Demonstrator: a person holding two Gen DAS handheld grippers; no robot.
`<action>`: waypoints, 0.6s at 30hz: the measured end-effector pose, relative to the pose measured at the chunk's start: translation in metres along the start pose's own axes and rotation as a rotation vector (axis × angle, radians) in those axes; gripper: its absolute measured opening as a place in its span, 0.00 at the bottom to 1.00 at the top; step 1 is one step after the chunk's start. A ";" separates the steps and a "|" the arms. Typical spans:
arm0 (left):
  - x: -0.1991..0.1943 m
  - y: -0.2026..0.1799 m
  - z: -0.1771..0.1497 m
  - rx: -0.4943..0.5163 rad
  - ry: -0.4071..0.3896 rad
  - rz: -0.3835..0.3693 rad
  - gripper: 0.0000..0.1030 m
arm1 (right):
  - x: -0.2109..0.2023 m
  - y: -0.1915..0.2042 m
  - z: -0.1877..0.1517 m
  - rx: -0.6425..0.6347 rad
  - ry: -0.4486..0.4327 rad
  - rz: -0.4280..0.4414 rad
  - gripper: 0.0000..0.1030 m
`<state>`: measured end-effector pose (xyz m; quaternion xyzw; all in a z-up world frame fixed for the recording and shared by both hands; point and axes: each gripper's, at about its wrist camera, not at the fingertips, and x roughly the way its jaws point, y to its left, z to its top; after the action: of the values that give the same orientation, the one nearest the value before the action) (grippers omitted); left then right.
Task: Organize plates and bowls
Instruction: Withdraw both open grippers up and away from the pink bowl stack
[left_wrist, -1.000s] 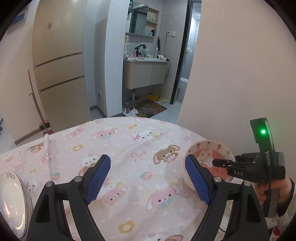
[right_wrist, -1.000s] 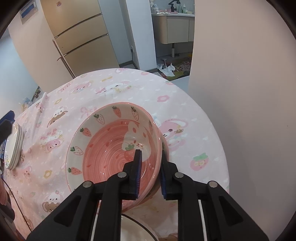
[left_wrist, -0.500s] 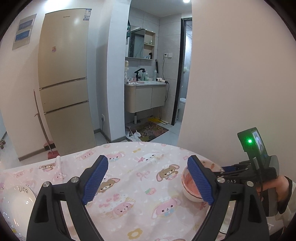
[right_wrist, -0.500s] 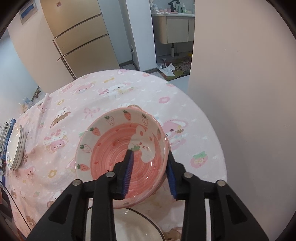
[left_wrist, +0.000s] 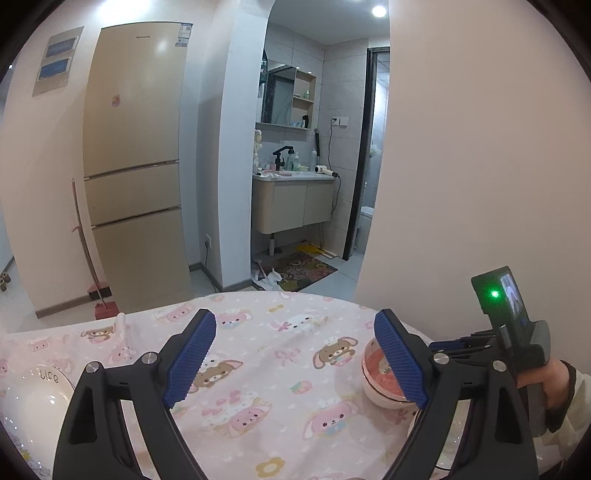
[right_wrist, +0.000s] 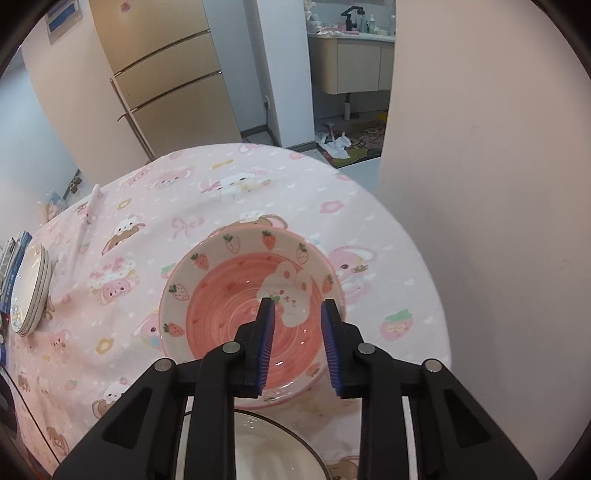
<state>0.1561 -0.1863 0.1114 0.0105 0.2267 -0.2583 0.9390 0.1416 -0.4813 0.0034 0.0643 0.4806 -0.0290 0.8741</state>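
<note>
Right wrist view: one second ago the right gripper (right_wrist: 297, 345) pinched the rim of the pink strawberry bowl (right_wrist: 229, 299), which was tilted up. Now the bowl sits flat on the tablecloth (right_wrist: 221, 192), and the blue fingers (right_wrist: 266, 345) stand apart above its near side; the jaws are closing again, and the pads do not press on the rim. The left wrist view has risen since then, so more of the room shows. The left gripper (left_wrist: 295, 363) hangs wide open over the cloth with nothing between its fingers.

The bowl is round, so it has no long axis; its mouth faces up. It lies near the right edge of the table, close to the wall (right_wrist: 498, 184). Just before it, under the right gripper, is the rim of a white plate (right_wrist: 258, 443). A stack of white plates (right_wrist: 31, 291) rests at the left edge, maybe three, but the view is too distorted to count. Behind the table stand a beige fridge (left_wrist: 136, 177) and a washbasin cabinet (left_wrist: 295, 203).
</note>
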 end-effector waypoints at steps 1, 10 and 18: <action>-0.002 0.001 -0.001 -0.004 -0.005 -0.004 0.87 | -0.006 0.001 0.000 -0.003 -0.014 -0.003 0.24; -0.022 -0.023 0.001 0.097 -0.026 -0.024 0.87 | -0.064 0.011 -0.007 -0.019 -0.155 0.015 0.27; -0.062 -0.036 0.011 0.075 -0.135 -0.065 1.00 | -0.125 0.018 -0.021 -0.029 -0.301 0.020 0.32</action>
<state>0.0957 -0.1887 0.1517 0.0210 0.1534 -0.2973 0.9422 0.0593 -0.4617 0.0996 0.0513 0.3437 -0.0226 0.9374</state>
